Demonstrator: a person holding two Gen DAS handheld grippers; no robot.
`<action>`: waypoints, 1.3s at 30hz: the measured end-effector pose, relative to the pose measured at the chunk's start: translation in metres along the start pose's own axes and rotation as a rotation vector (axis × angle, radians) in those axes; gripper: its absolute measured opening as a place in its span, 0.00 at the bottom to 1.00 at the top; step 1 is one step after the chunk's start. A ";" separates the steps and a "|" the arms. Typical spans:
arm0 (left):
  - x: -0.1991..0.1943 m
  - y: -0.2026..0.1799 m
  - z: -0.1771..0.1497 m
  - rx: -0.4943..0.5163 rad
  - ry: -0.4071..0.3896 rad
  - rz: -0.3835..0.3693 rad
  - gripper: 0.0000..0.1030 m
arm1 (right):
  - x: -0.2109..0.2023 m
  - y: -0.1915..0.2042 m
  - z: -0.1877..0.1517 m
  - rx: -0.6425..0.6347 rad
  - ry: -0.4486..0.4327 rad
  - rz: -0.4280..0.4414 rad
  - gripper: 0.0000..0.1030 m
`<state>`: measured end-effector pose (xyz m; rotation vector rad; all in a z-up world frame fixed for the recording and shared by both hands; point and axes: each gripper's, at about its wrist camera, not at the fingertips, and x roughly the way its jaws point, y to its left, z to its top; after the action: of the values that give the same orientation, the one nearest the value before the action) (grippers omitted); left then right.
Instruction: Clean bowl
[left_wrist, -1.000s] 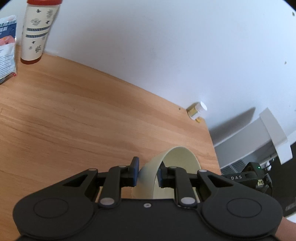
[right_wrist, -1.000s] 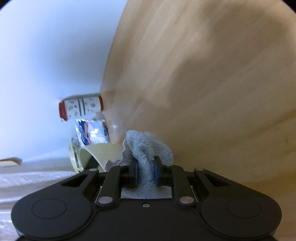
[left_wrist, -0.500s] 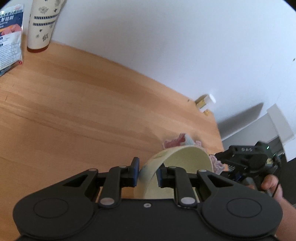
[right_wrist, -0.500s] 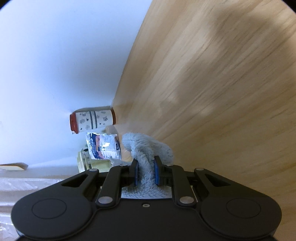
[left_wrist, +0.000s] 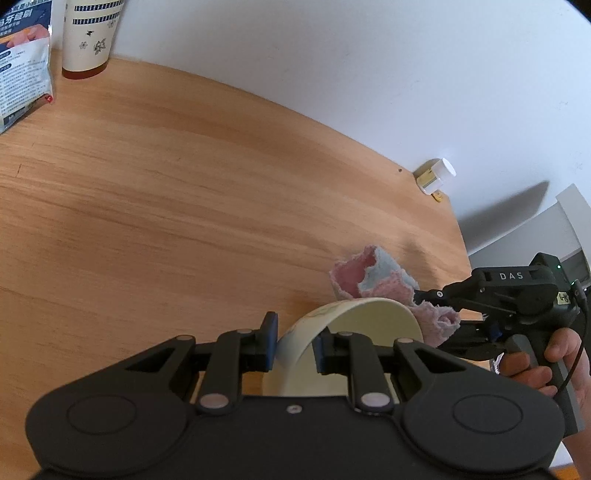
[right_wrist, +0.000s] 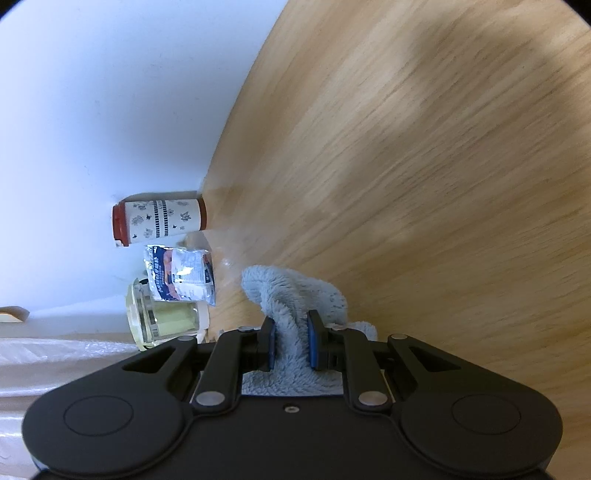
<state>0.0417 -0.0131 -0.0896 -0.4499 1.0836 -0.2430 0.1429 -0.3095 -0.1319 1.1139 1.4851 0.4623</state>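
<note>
Bowl (left_wrist: 354, 321), pale cream, tipped on edge above wooden table (left_wrist: 184, 206), rim pinched between blue pads of left gripper (left_wrist: 293, 343): one pad outside the wall, the other inside. Faint pattern visible on outer wall near the rim. Right gripper (left_wrist: 443, 314) seen from the left wrist view just beyond the bowl's far rim, black body marked DAS, held by a hand (left_wrist: 535, 365) at the right edge. Cloth (left_wrist: 373, 280), pink on one face and pale blue on the other, bunched against the bowl's far rim. Whether touching the inside of the bowl, cannot tell.

From the right wrist view: same cloth (right_wrist: 291, 306) clamped tight between the fingers of the right gripper (right_wrist: 291, 341), fluffy blue folds bulging forward past the pads. Table tilted steeply in this view.

Against the white wall: patterned cup with red lid (right_wrist: 159, 221), foil packet (right_wrist: 181, 275) just beside it, clear jar with yellowish contents (right_wrist: 162, 319) next to that. Small white-capped bottle (left_wrist: 436, 177) at the table's far corner, well apart from the bowl.
</note>
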 end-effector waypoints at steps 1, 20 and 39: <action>0.000 0.001 0.000 -0.004 0.003 -0.001 0.17 | 0.000 0.000 0.000 0.000 0.002 -0.005 0.18; 0.011 0.013 0.011 0.076 0.151 0.019 0.16 | -0.022 0.021 -0.016 -0.190 -0.086 -0.157 0.18; 0.042 -0.037 0.044 0.578 0.309 0.041 0.49 | -0.061 0.018 -0.054 -0.260 -0.195 -0.214 0.18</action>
<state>0.1011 -0.0521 -0.0882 0.1339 1.2589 -0.5828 0.0930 -0.3356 -0.0705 0.7636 1.3128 0.3740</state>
